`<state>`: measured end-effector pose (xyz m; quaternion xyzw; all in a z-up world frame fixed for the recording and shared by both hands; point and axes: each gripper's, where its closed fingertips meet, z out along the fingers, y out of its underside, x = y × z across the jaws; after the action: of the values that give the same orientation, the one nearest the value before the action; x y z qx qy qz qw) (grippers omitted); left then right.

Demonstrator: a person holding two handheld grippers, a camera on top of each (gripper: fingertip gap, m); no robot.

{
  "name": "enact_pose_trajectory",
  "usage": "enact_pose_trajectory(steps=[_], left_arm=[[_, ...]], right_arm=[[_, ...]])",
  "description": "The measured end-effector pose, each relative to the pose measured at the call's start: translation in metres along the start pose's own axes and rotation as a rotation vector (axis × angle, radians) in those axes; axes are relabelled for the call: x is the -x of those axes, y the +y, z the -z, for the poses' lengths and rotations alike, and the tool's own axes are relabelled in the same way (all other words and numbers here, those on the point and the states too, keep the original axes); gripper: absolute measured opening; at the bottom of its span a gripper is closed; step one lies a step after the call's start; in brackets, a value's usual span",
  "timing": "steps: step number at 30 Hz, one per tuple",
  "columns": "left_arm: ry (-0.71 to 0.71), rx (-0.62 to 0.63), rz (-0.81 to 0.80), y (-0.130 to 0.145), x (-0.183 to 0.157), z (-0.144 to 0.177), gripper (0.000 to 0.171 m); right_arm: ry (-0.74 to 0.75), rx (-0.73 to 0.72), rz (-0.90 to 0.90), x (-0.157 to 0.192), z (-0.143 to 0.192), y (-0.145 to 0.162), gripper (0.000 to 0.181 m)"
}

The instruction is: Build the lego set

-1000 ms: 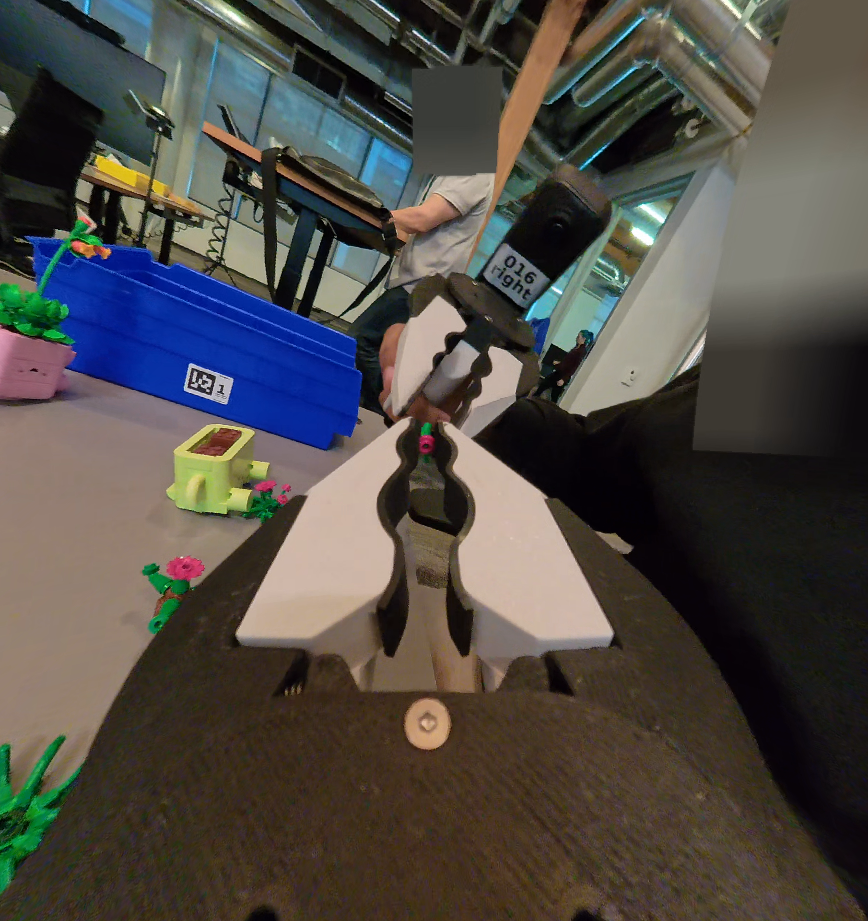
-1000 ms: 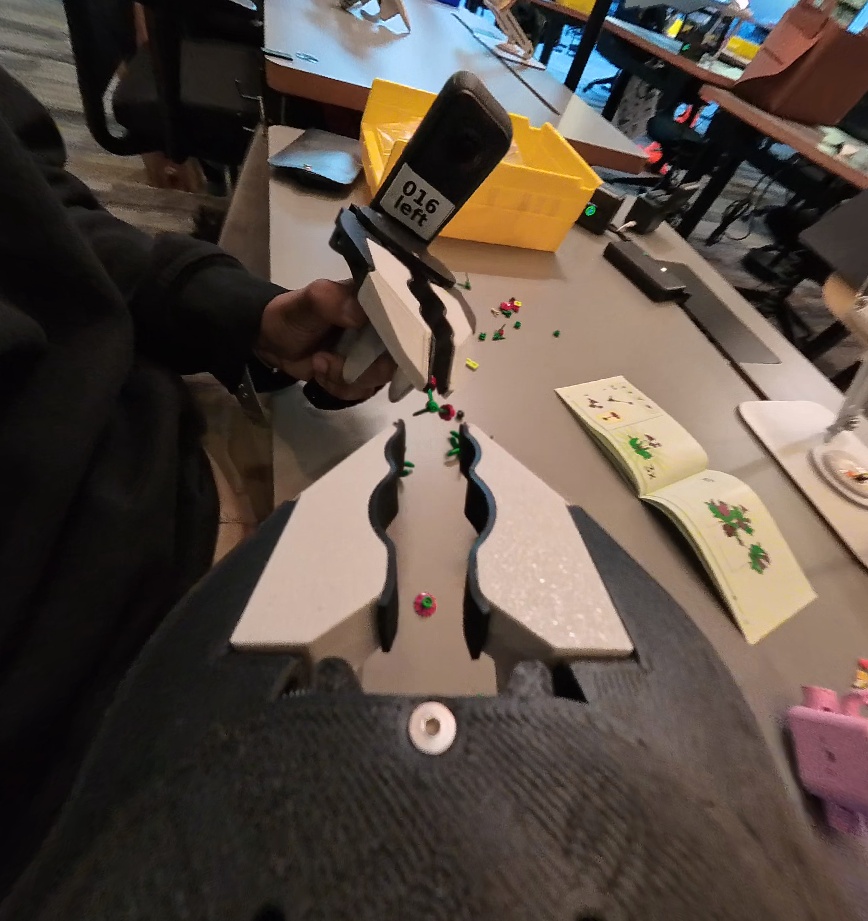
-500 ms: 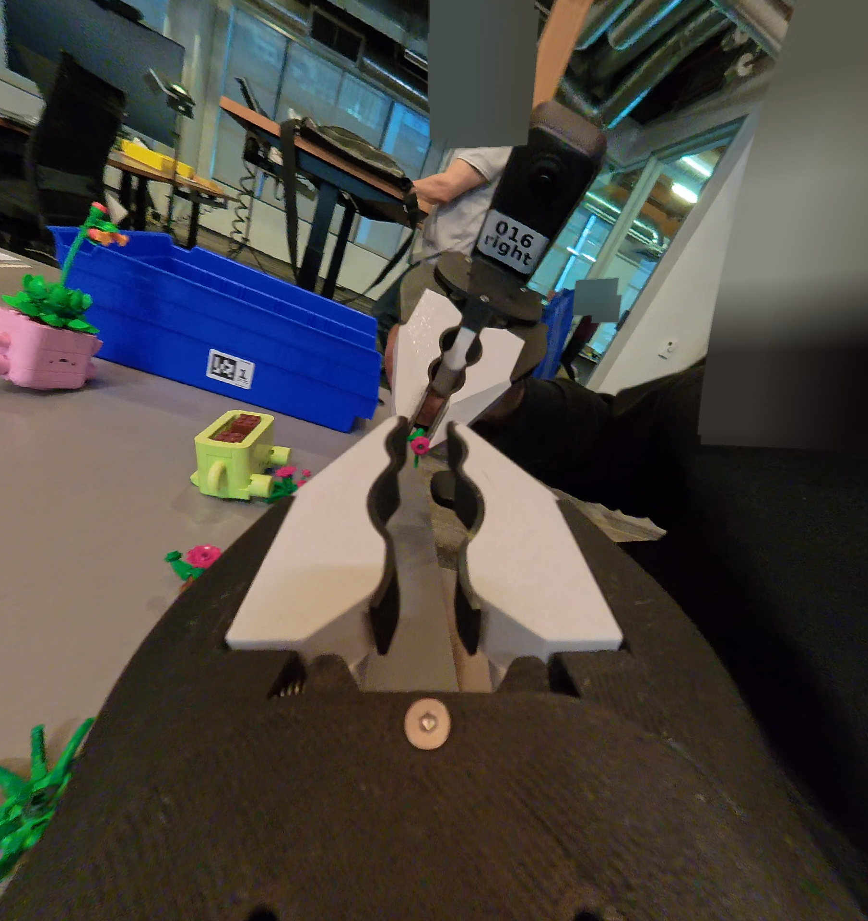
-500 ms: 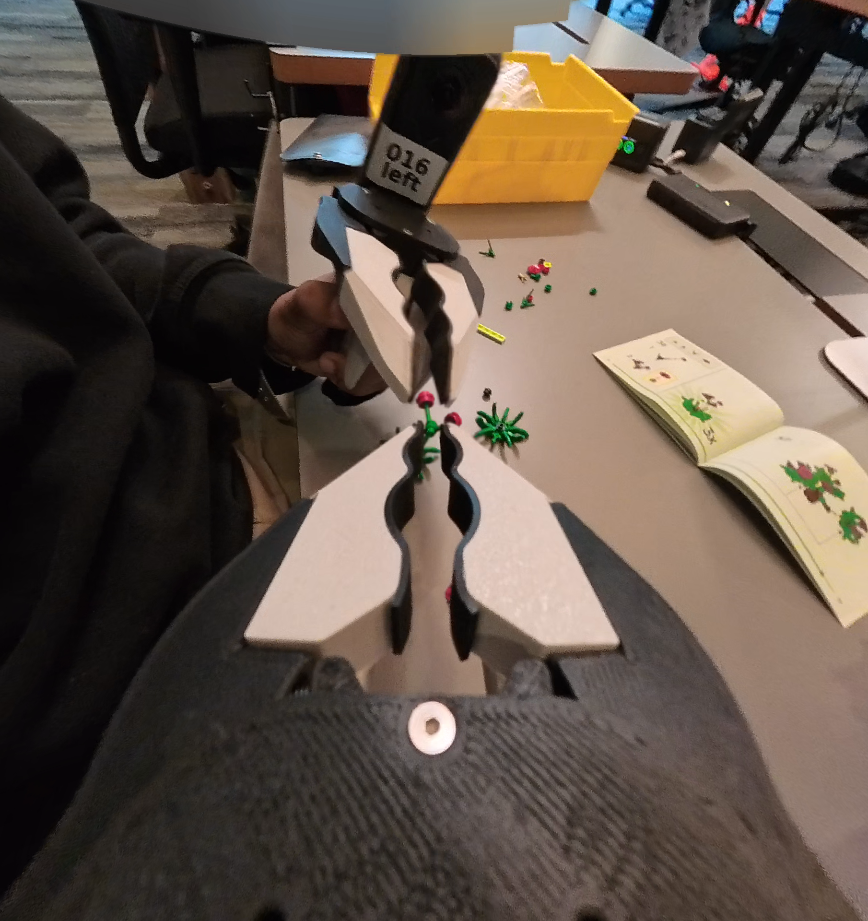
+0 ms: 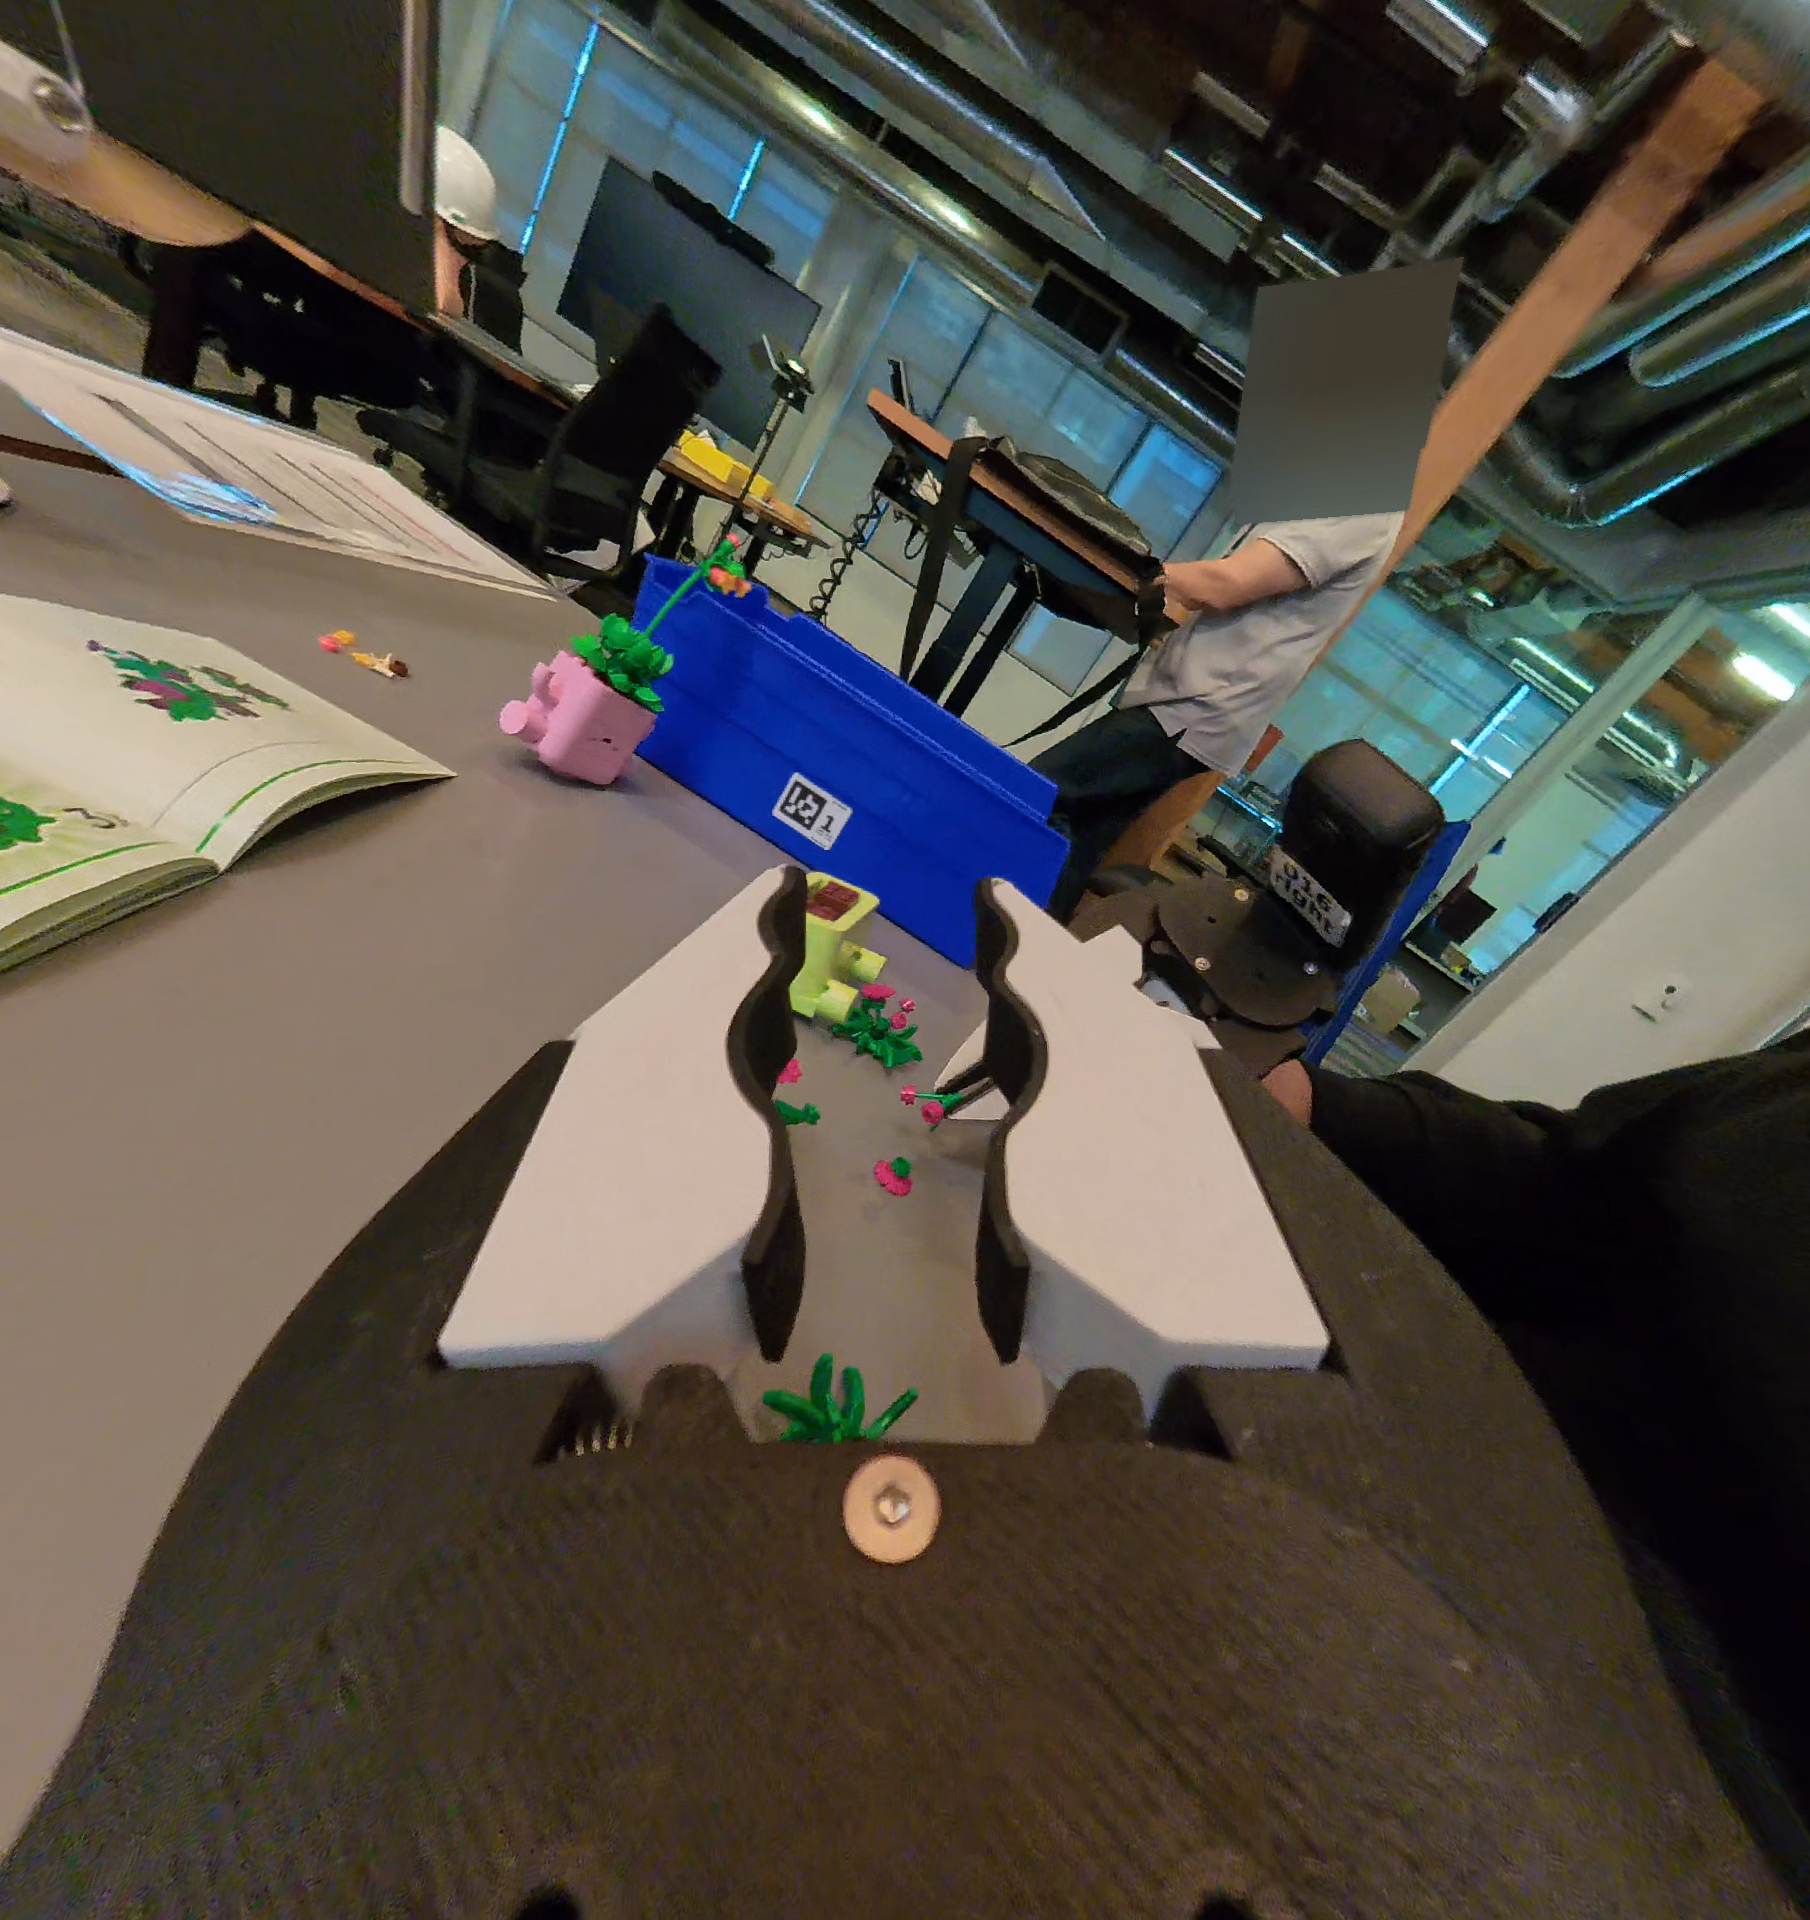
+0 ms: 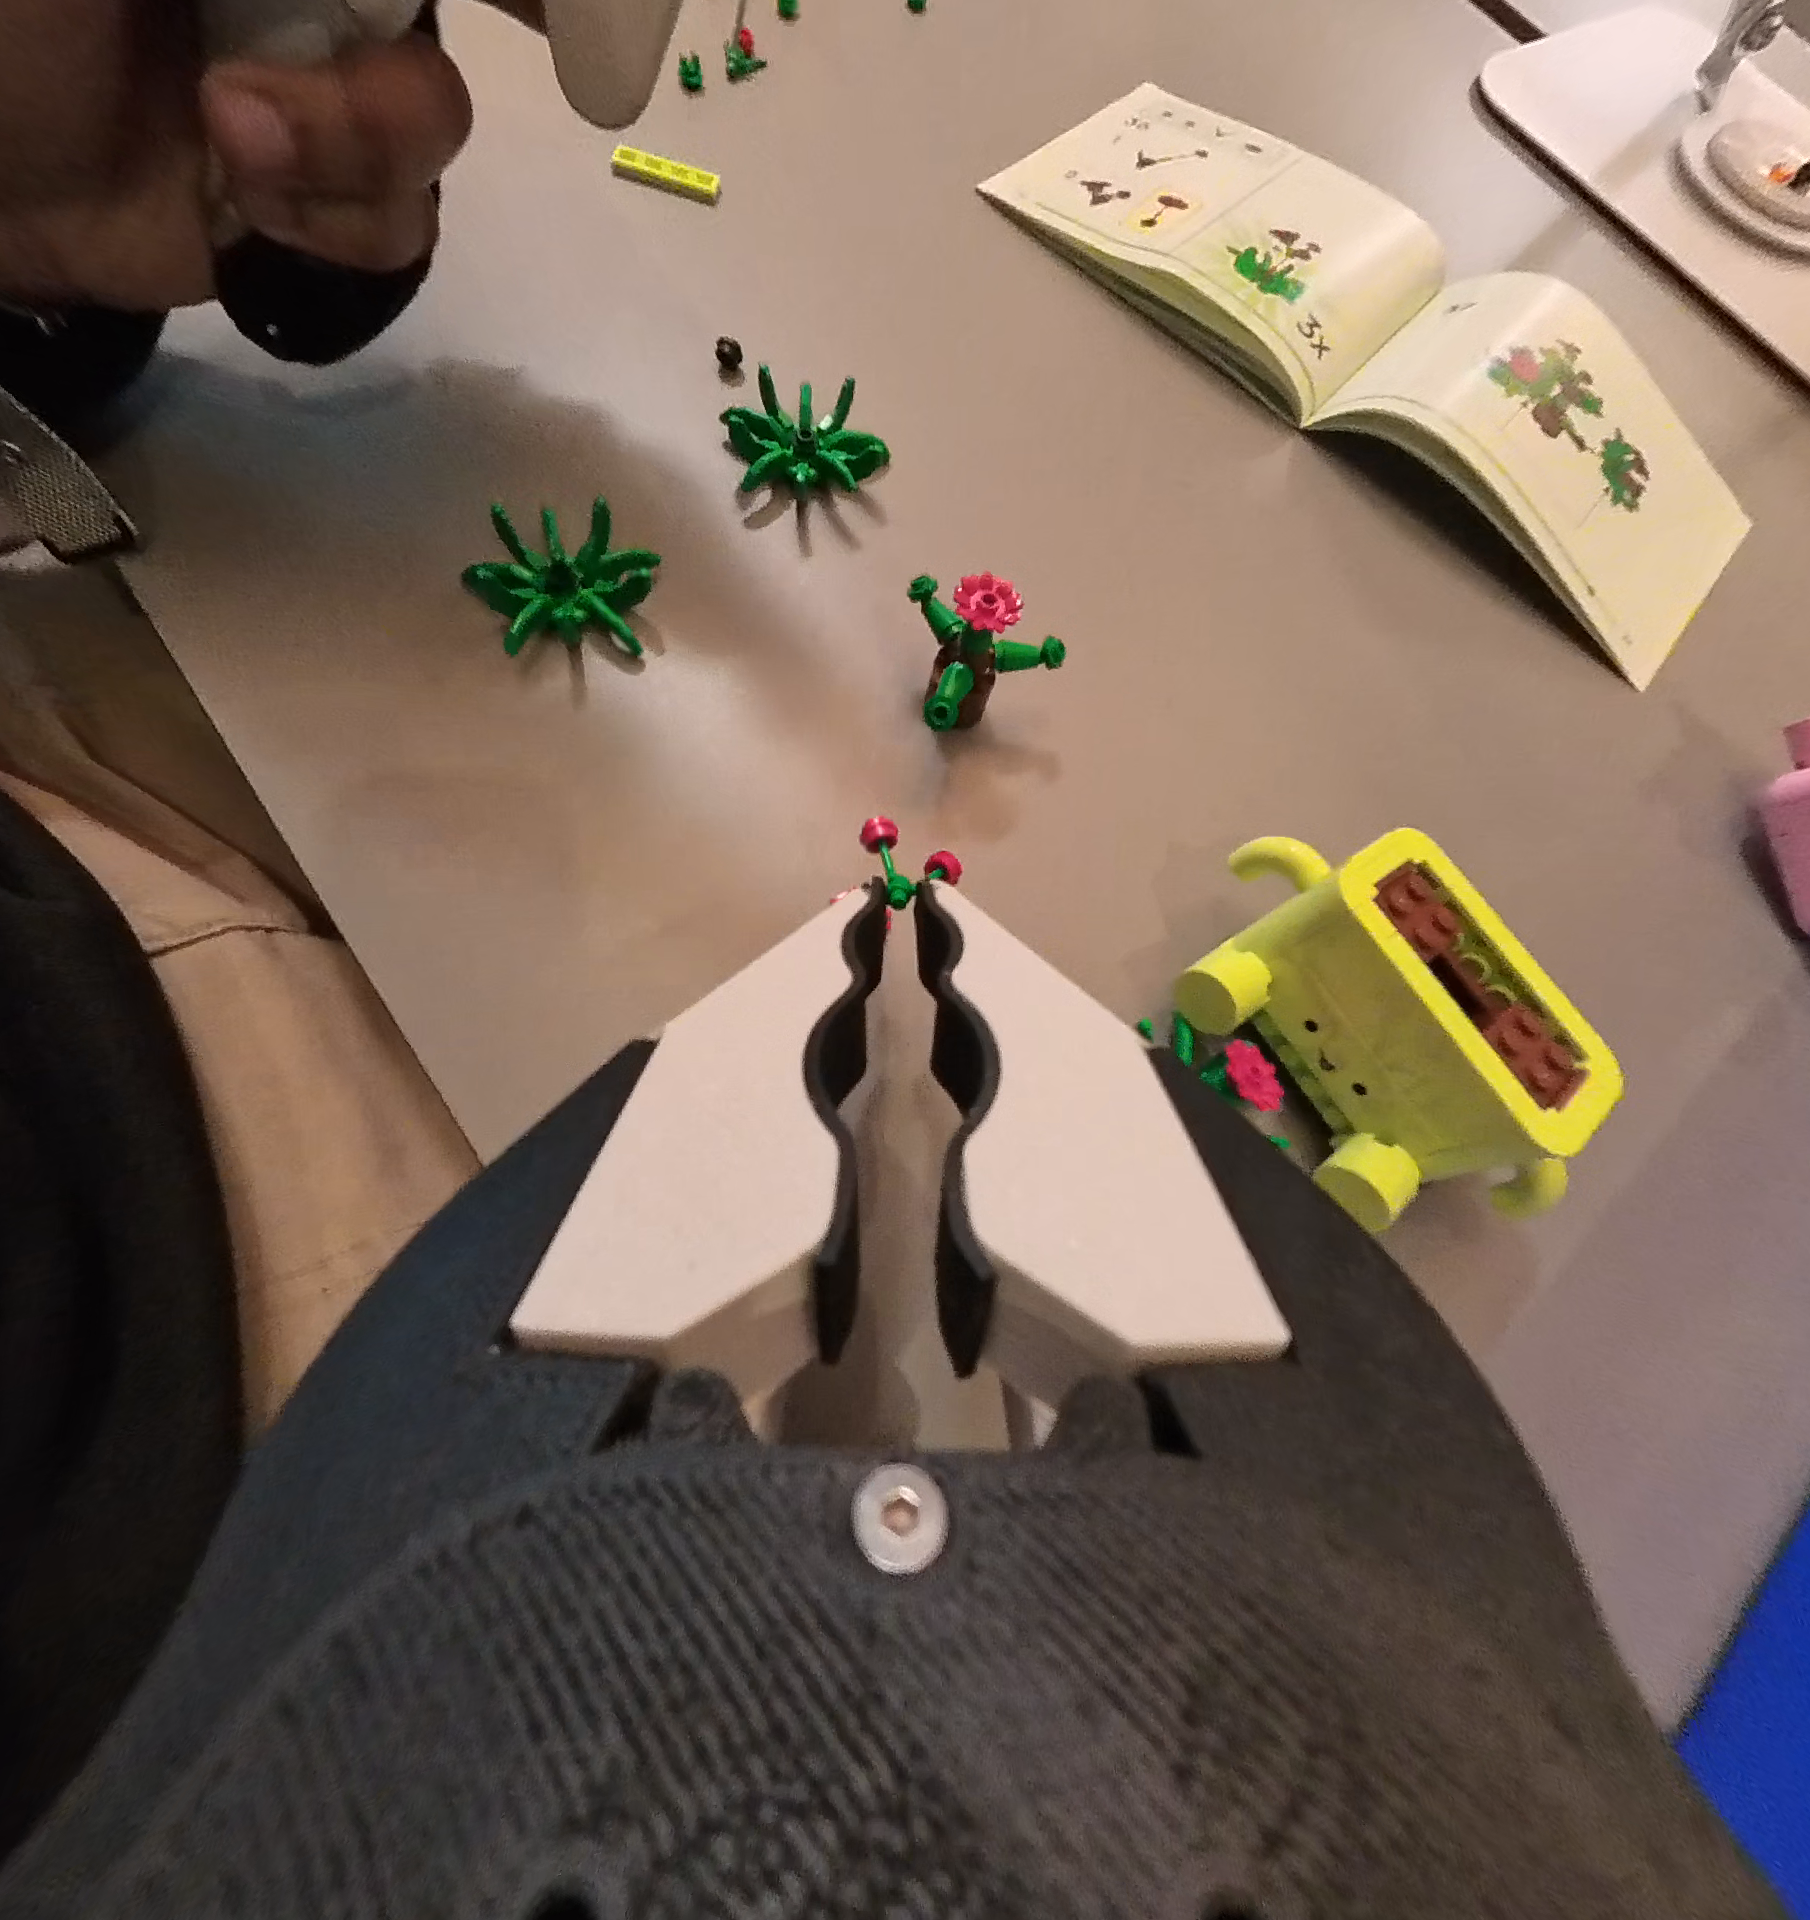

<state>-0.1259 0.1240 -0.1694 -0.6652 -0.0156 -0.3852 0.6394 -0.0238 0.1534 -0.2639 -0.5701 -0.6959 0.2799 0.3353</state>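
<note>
Since a moment ago my left gripper (image 5: 885, 925) has spread wide and empty, while my right gripper (image 6: 901, 909) pinches what looks like the small green stem with pink buds (image 6: 906, 868) mid-frame above the grey table (image 6: 1296, 727).

- The left tongs (image 5: 885, 914) hang low with jaws wide apart and nothing between them.
- The right tongs (image 6: 901, 902) angle downward, jaws nearly closed and pinching at the tips.
- A dark-sleeved hand (image 6: 288, 145) grips the left handle.

Lime-yellow planter (image 6: 1400, 1029), pink flower sprig (image 6: 906, 868), grey table (image 6: 1140, 623).
</note>
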Motion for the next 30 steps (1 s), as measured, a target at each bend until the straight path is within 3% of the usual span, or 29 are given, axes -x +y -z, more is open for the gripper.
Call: enact_pose_trajectory(steps=[30], left_arm=[[-0.006,0.003,0.035,0.001,0.005,0.000,0.029]], right_arm=[[0.021,0.236,0.107,0.002,-0.016,0.010,0.004]])
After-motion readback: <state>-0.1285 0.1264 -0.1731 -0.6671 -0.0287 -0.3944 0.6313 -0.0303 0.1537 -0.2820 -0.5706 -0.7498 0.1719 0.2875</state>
